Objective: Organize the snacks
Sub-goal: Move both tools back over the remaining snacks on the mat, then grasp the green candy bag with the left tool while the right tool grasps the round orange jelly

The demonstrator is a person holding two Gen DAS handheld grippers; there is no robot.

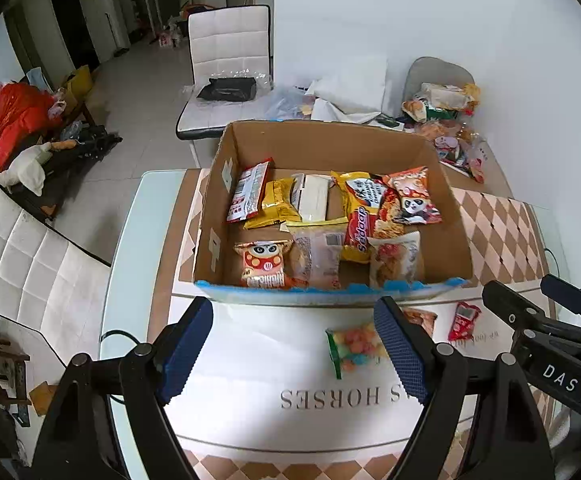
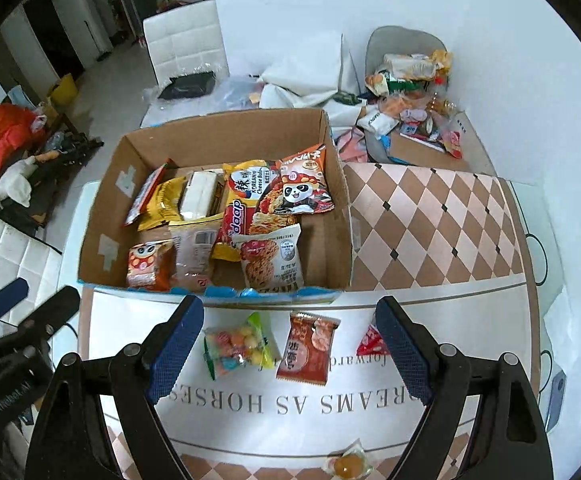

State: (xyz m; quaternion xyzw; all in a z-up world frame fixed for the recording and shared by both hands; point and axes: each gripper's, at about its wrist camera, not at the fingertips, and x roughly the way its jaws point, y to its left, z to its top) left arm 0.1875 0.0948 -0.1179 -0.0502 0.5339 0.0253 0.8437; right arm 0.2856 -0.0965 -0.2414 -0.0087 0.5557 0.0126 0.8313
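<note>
We see the table (image 2: pixel 430 216) bearing a cardboard box (image 2: pixel 338 216) (snack-filled) ahead of the grippers; nearer us lie a candy bag (image 2: pixel 236 346), a red packet (image 2: pixel 306 348) and a small jelly cup (image 2: pixel 346 465).

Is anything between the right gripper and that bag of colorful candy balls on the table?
Nothing visible. The right gripper is open above the candy bag, which lies apart from the orange packet beside it and the box behind.

Brown cardboard box (image 2: pixel 336 216), blue-edged; brown-and-pink diamond-patterned tablecloth (image 2: pixel 430 224)
</note>
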